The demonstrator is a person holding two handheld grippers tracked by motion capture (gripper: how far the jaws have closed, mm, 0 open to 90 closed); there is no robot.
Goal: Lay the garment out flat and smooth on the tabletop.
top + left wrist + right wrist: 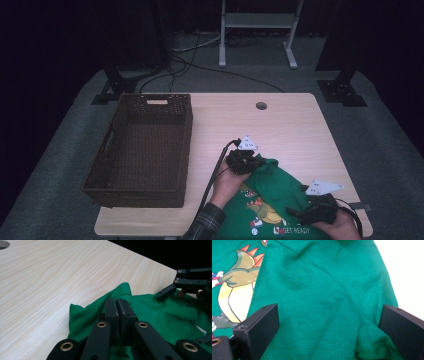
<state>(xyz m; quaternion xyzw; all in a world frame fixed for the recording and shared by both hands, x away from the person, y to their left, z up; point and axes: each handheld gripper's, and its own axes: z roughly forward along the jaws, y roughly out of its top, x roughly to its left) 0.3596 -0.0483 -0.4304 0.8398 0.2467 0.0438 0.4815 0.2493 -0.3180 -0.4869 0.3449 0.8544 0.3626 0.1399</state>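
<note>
The left gripper (117, 305) has its jaws squeezed tight together, and a fold of the green shirt (155, 317) is pinched between them. The right gripper (328, 325) has its jaws spread wide apart, one on each side of a bare patch of the shirt's cloth, which lies under the gap; they are not squeezing it. There are two grippers, one shirt and one basket. The shirt has a cartoon picture (234, 287) on it with orange spikes and a yellow belly. From the high view, the shirt (275, 192) lies bunched up at the near edge of the bench (290, 125), close to its near right corner. The left gripper (243, 159) sits at the far tip of the shirt, and the right gripper (315, 207) is over the shirt's right part, near the bench's right edge. One brown woven basket (142, 150) stands on the left side of the bench, well apart from the shirt. A small round hole (261, 106) is near the far edge of the bench. Nothing lies between the shirt and the basket but bare wood.
</note>
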